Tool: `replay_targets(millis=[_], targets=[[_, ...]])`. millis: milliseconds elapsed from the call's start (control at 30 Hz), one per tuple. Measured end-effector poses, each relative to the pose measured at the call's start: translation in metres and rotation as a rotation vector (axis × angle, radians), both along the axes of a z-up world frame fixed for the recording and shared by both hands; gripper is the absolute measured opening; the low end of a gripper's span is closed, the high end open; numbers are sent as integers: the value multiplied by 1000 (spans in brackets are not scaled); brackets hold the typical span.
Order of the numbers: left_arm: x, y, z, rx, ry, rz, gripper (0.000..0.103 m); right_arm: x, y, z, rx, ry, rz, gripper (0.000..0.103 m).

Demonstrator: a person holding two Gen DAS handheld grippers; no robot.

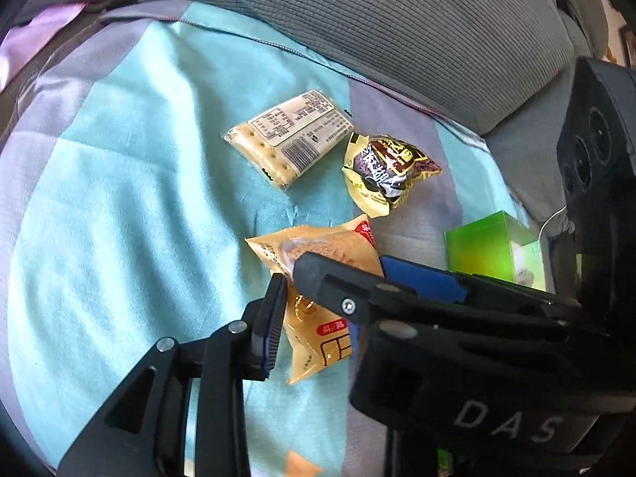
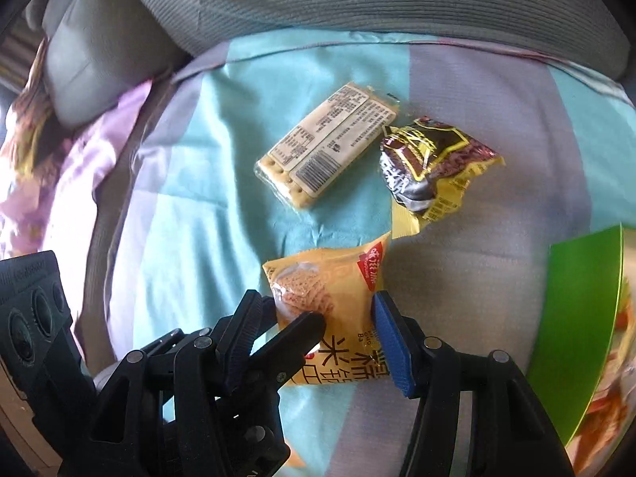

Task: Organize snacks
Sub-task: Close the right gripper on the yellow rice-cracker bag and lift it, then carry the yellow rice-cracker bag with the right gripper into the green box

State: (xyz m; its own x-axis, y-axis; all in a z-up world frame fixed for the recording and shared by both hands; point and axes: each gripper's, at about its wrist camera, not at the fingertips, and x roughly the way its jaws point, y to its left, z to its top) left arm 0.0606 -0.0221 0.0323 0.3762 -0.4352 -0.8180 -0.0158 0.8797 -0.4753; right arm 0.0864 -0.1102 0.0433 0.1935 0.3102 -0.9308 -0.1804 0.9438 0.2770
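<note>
Left wrist view: on the striped sheet (image 1: 119, 198) the left gripper (image 1: 314, 318) sits at the near end of the orange packet (image 1: 330, 242). Its jaws are closed onto the wrapper's lower part, one blue pad against the left edge and the other just visible on the right. Further right, the right gripper (image 2: 346, 318) reaches in across the same packet, a black finger lying over its printed face and a blue pad at its right edge. The packet sits between those jaws, but whether they actually press on it cannot be told. The packet's long axis runs away from both cameras, so each gripper spans its short width, the left one nearer the camera-side end. Beyond it, apart from the packet, lie a cracker pack (image 1: 290, 135) and, to its right, a dark-and-yellow bag (image 1: 389, 167). Farthest right stands a green box (image 1: 489, 242), closer to the right hand. If the packet is meant for that side, the right hand has the shorter way, and the left would have to let go first.
</note>
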Motion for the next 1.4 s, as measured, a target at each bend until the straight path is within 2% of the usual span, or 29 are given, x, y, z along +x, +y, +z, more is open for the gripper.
replay_targets(millis=[33, 167, 233, 367, 633, 833, 1400], targets=[[0, -2, 0, 6, 0, -9, 31, -3, -3, 0, 17, -11, -13, 60], [3, -10, -9, -7, 34, -16, 49, -2, -27, -1, 93, -25, -49, 60], [3, -14, -13, -13, 48, -23, 50, 1, -33, -6, 107, -29, -52, 61], [0, -22, -13, 21, 38, -53, 54, -2, -36, -10, 108, -62, -62, 61], [3, -32, -16, 38, 20, -63, 52, 0, -39, -20, 158, -61, -72, 62], [-8, -35, 0, 88, -51, -80, 41, -8, -42, -16, 204, -83, -87, 61], [-38, -47, 52, 72, -276, -119, 41, -47, -50, 42, 202, -300, -135, 61]])
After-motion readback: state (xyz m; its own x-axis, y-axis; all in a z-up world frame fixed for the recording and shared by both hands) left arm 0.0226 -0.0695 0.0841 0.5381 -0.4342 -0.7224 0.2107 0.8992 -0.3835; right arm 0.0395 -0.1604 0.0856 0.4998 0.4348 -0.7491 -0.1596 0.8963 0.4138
